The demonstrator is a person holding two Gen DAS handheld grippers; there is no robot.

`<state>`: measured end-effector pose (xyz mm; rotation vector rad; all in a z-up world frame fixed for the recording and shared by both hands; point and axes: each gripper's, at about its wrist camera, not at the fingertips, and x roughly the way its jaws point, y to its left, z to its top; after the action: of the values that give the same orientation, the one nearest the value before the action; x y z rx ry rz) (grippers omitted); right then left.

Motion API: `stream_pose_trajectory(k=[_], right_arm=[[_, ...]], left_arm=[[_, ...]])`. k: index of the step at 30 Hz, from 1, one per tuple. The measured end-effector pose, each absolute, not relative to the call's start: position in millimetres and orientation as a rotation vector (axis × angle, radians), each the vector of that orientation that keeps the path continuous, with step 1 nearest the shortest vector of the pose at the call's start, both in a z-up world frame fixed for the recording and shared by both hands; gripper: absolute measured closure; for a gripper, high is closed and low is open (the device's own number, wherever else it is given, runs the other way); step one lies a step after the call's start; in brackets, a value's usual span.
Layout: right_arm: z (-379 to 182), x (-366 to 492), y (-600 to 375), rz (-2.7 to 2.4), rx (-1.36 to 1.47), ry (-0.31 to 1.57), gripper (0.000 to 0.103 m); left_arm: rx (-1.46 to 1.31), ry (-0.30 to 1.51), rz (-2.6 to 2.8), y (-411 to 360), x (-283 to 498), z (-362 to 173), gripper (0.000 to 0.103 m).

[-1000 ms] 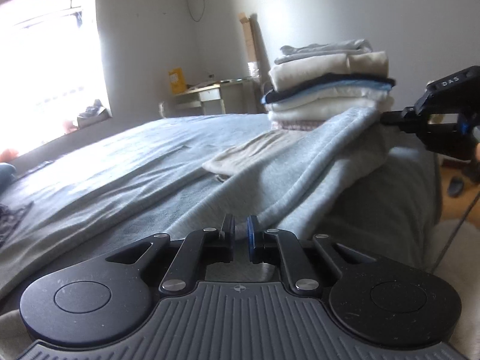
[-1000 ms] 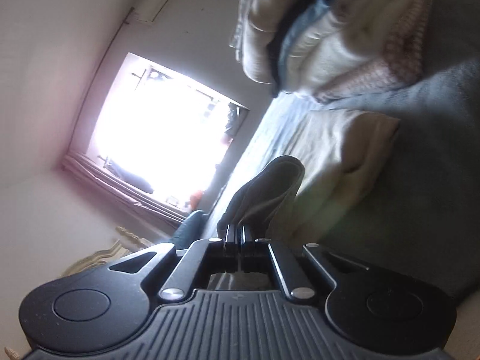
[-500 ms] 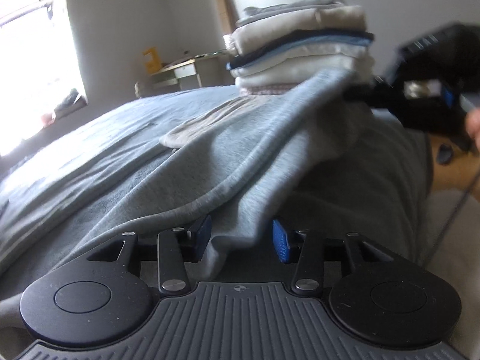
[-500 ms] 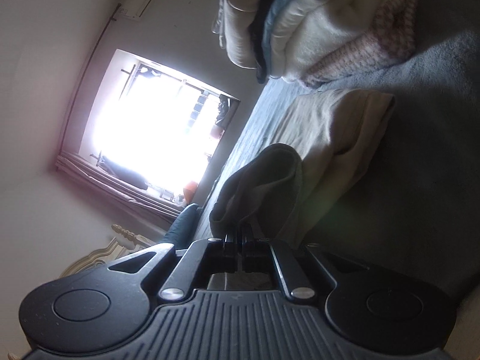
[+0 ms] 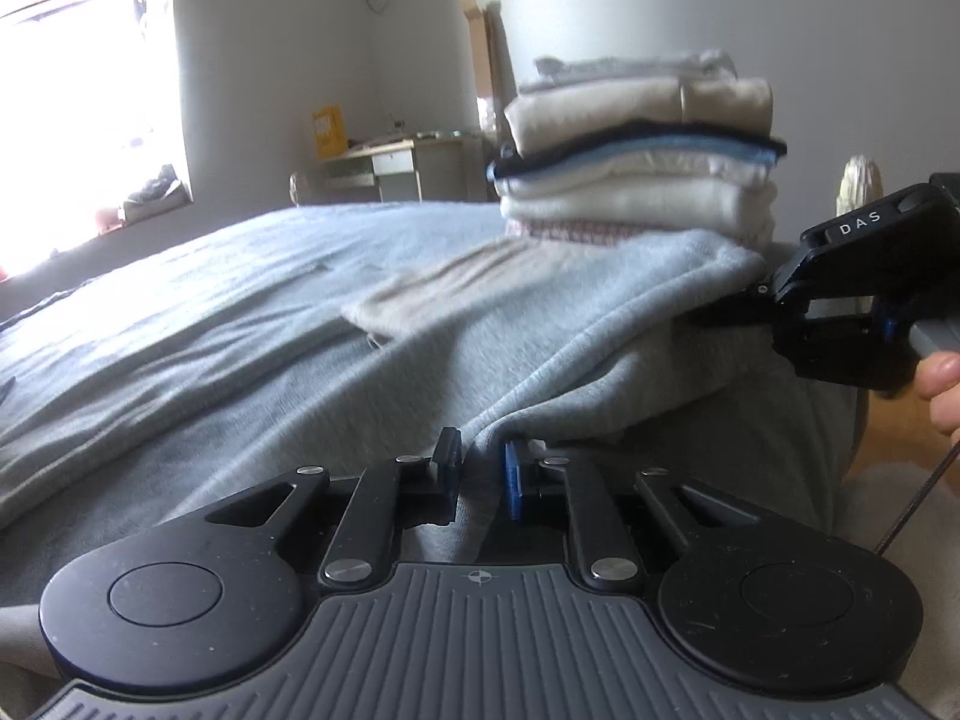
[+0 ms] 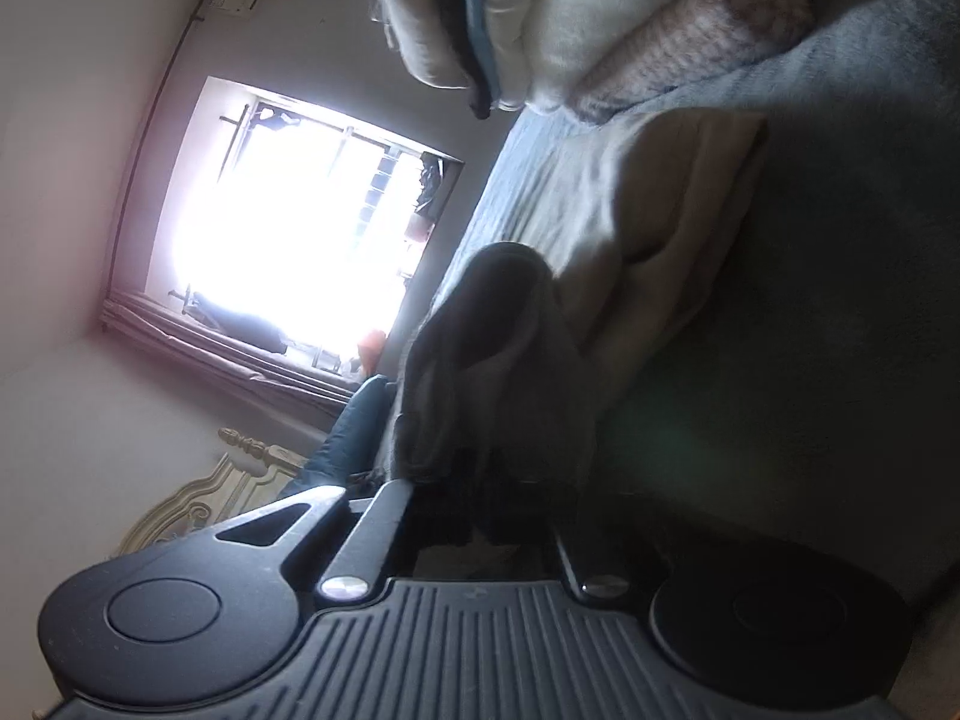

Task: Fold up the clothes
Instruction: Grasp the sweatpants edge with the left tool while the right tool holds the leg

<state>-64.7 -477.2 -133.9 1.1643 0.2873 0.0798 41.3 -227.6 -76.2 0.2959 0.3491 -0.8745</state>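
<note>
Grey fleece, a garment (image 5: pixel 540 336) spread on the bed (image 5: pixel 180 312), runs from the left gripper (image 5: pixel 480 468), jaws pinching its edge, rightward to the right gripper (image 5: pixel 762 306), jaws pinching its corner below a stack of folded clothes (image 5: pixel 636 150).

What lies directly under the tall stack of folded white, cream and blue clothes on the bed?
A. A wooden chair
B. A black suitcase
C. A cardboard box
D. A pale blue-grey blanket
D: the stack of folded clothes sits on the pale blue-grey blanket that covers the bed.
</note>
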Motion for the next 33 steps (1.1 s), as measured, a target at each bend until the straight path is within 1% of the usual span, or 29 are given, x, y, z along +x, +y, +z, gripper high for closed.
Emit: stream_pose_trajectory(k=[6, 12, 17, 22, 23, 24, 25, 26, 28, 29, 30, 31, 32, 33], right_arm=[[-91.5, -79.4, -460.8, 0.142, 1.125, 0.203, 0.100], [-63.8, -70.4, -446.1, 0.194, 1.099, 0.171, 0.100], [-51.8, -40.7, -445.3, 0.228, 1.109, 0.169, 0.100], [-40.8, 6.8, -451.8, 0.224, 1.123, 0.183, 0.100], [-41.6, 19.4, -452.7, 0.213, 1.132, 0.186, 0.100], [-43.0, 32.5, -453.4, 0.200, 1.142, 0.189, 0.100], [-46.1, 46.0, -455.0, 0.189, 1.155, 0.197, 0.100], [-51.3, 60.5, -457.1, 0.168, 1.175, 0.205, 0.100], [-68.4, 88.6, -461.1, 0.125, 1.213, 0.245, 0.100], [-77.3, 102.6, -463.2, 0.105, 1.231, 0.266, 0.097], [-87.6, 113.6, -465.5, 0.074, 1.257, 0.287, 0.095], [-98.3, 123.9, -468.0, 0.041, 1.284, 0.308, 0.092], [-106.7, 129.9, -469.3, 0.014, 1.303, 0.324, 0.080], [-114.5, 134.7, -470.3, -0.013, 1.319, 0.338, 0.073]], left_arm=[[0.221, 0.295, -0.892, -202.9, 37.1, -51.6, 0.092], [0.194, 0.278, -0.906, -197.9, 49.5, -38.5, 0.092], [0.152, 0.298, -0.880, -197.6, 84.5, -33.2, 0.092], [0.068, 0.348, -0.814, -200.4, 142.1, -28.6, 0.091], [0.036, 0.373, -0.798, -199.5, 155.3, -30.0, 0.087], [-0.002, 0.402, -0.786, -197.0, 168.2, -32.0, 0.078], [-0.044, 0.425, -0.773, -193.3, 179.7, -33.9, 0.070], [-0.088, 0.437, -0.759, -186.7, 187.7, -35.6, 0.067], [-0.168, 0.451, -0.733, -170.5, 198.3, -38.2, 0.057], [-0.203, 0.456, -0.718, -162.0, 201.8, -39.6, 0.053], [-0.229, 0.460, -0.702, -152.8, 201.9, -40.3, 0.046], [-0.241, 0.462, -0.686, -143.7, 199.5, -40.5, 0.043], [-0.246, 0.464, -0.670, -134.9, 195.8, -41.1, 0.041], [-0.250, 0.467, -0.653, -126.2, 192.1, -41.7, 0.035]])
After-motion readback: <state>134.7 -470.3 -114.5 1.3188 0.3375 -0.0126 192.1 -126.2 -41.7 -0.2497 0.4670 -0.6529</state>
